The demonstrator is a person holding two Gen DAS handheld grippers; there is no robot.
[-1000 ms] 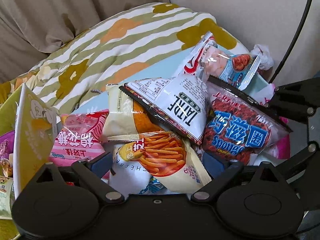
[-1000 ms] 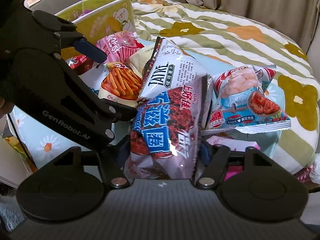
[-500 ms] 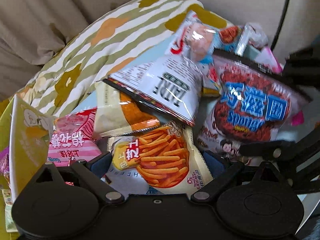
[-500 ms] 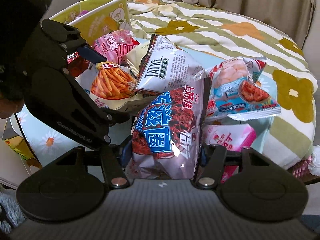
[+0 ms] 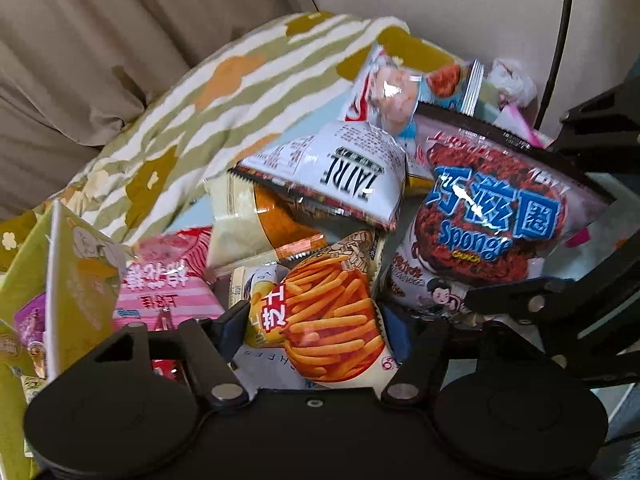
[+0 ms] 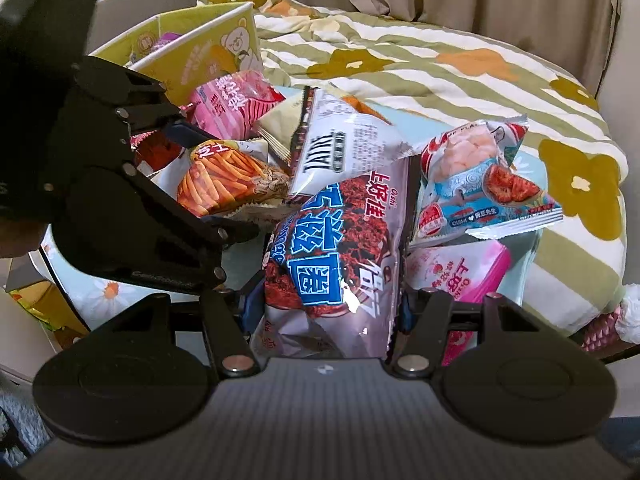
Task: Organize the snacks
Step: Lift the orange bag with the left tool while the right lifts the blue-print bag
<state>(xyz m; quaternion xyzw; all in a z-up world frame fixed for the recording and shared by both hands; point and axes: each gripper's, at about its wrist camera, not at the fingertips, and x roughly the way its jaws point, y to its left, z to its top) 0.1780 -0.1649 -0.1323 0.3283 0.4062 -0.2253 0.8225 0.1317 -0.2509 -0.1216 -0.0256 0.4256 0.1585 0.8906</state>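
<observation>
My left gripper (image 5: 316, 328) was closing on the orange cheese-stick foil bag (image 5: 328, 320), beside the purple Sponge bag (image 6: 332, 256) my right gripper (image 6: 324, 312) pinched; either slick bag might slip, toppling the pile.

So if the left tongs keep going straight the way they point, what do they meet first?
The orange fries-picture snack bag: it already lies between the closing jaws of the left tongs. Beyond it sits the white TATRE bag, though depth is hard to judge.
</observation>
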